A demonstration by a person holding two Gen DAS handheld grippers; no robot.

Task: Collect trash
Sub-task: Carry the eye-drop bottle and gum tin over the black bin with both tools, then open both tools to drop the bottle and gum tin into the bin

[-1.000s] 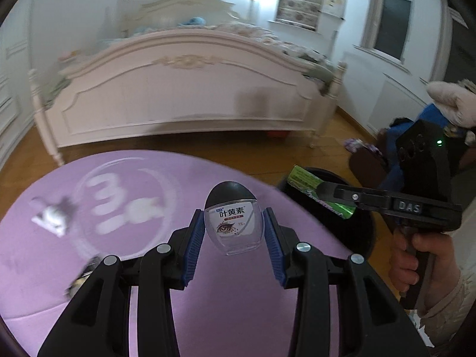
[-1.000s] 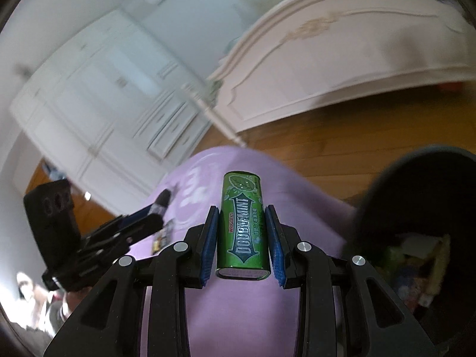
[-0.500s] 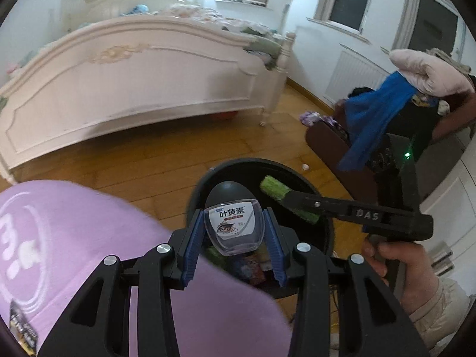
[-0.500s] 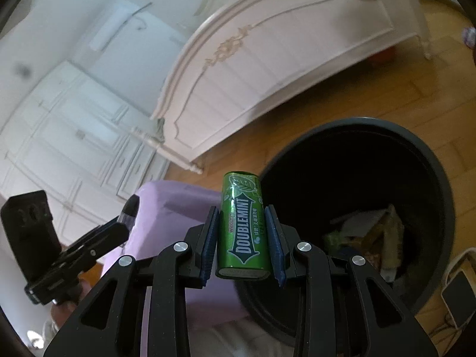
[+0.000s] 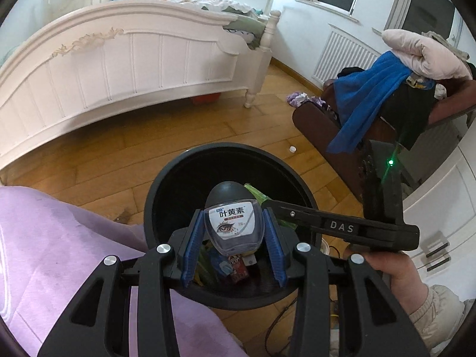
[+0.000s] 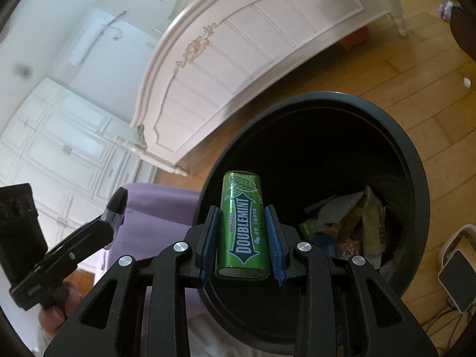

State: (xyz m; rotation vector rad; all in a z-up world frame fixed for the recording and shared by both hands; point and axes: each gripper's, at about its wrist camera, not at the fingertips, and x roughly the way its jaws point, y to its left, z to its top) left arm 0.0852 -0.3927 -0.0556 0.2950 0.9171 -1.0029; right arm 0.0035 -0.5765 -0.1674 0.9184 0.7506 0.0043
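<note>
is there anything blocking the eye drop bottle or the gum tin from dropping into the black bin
Nothing visible does. The eye drop bottle and the gum tin each sit over the black bin, whose mouth is open with only trash lying at the bottom.

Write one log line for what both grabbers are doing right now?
left gripper: shut on eye-drop bottle | right gripper: shut on gum tin | both over black bin | nothing dropped yet
</note>
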